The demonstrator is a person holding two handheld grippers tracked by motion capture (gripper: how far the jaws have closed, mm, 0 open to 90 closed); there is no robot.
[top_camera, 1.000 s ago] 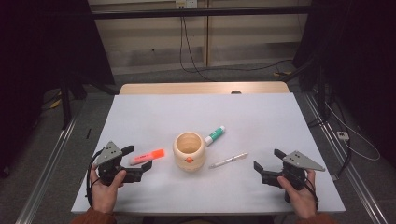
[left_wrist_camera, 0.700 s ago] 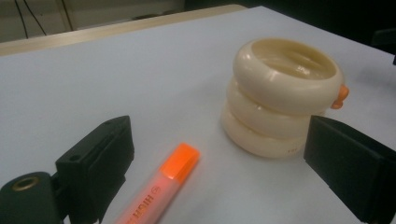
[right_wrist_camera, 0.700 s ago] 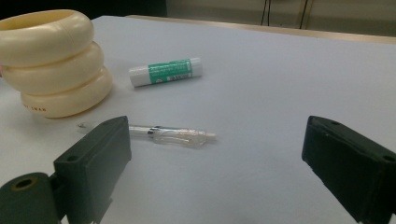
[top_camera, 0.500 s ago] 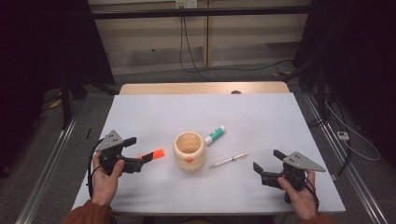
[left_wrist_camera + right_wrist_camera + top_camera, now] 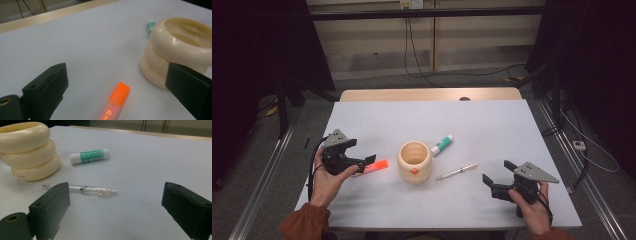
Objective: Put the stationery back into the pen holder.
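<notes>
White tabletop (image 5: 492,125), dim room behind. Left gripper (image 5: 362,161) spread wide, straddling orange highlighter (image 5: 115,103), nothing pinched; ribbed cream pot (image 5: 175,47) just beyond its right jaw. Right gripper (image 5: 496,181) spread, idle, clear pen (image 5: 92,190) ahead. Judged step: approach to highlighter. Next: lower, centre, close.

Open tabletop (image 5: 492,125) beyond and w/ wide bare margins at both sides, centre blocked by ringed cream pot (image 5: 414,161), w/ orange highlighter (image 5: 377,165) lying just left of it, clear pen (image 5: 457,171) and green-white glue stick (image 5: 442,144) close at right.
</notes>
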